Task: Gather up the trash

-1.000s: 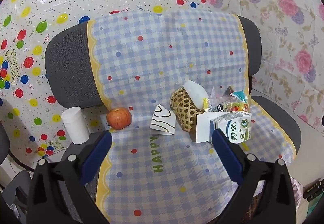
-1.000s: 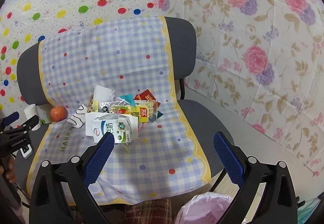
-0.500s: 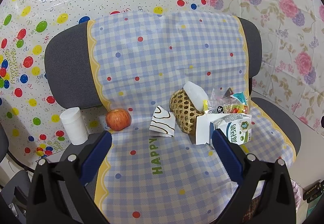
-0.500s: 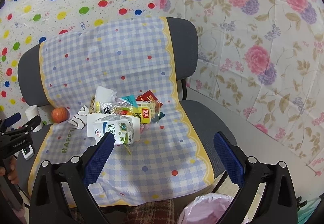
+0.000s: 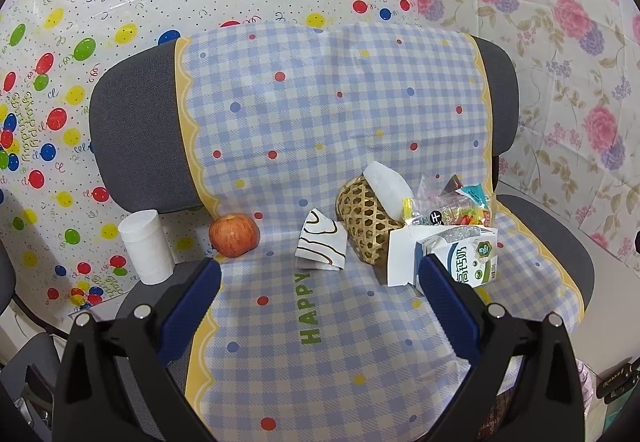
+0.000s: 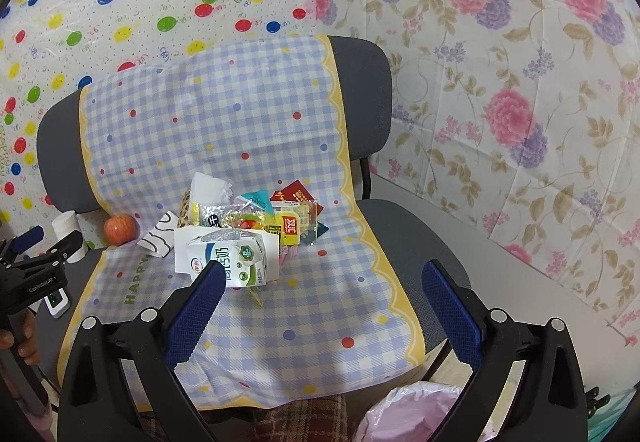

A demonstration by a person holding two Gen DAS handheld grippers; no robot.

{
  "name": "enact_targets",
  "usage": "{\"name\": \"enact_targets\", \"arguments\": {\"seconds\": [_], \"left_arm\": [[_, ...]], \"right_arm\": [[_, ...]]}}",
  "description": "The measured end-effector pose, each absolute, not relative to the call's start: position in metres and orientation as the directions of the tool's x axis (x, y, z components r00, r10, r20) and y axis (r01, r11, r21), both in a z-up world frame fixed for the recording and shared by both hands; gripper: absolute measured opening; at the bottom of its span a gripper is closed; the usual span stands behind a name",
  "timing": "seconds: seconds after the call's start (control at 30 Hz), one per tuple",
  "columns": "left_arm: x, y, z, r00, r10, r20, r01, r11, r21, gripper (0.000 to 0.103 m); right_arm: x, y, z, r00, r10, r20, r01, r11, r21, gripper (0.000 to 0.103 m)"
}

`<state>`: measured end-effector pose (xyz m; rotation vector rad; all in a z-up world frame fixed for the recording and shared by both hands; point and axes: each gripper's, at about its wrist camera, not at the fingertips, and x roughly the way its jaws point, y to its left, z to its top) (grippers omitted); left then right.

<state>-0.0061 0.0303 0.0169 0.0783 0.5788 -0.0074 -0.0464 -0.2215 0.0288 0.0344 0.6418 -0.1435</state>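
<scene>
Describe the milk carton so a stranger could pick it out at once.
Start at the grey chair draped with a blue checked cloth; a heap of trash sits on the seat. The milk carton lies on its side at the front of that heap, against a white box. Unlike the snack wrappers behind it, it is a white carton with blue and green print.

I see a grey chair [image 5: 132, 130] draped in a checked cloth [image 5: 320, 114]. On the cloth sit an apple [image 5: 234, 235], a folded napkin [image 5: 321, 247], a wicker basket [image 5: 366, 224], a milk carton [image 5: 464, 256] and snack wrappers [image 6: 280, 218].
</scene>
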Motion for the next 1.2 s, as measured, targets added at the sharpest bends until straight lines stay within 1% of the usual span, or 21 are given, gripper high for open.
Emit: {"name": "enact_targets", "arguments": {"seconds": [1.2], "left_arm": [[-0.0059,0.0301,0.0156,0.834,0.015,-0.551,0.029,0.997,0.072,0.096]], "right_arm": [[-0.0453,-0.2189,0.0287,0.796,-0.121,-0.593,0.143,0.99,-0.01,0.097]]}}
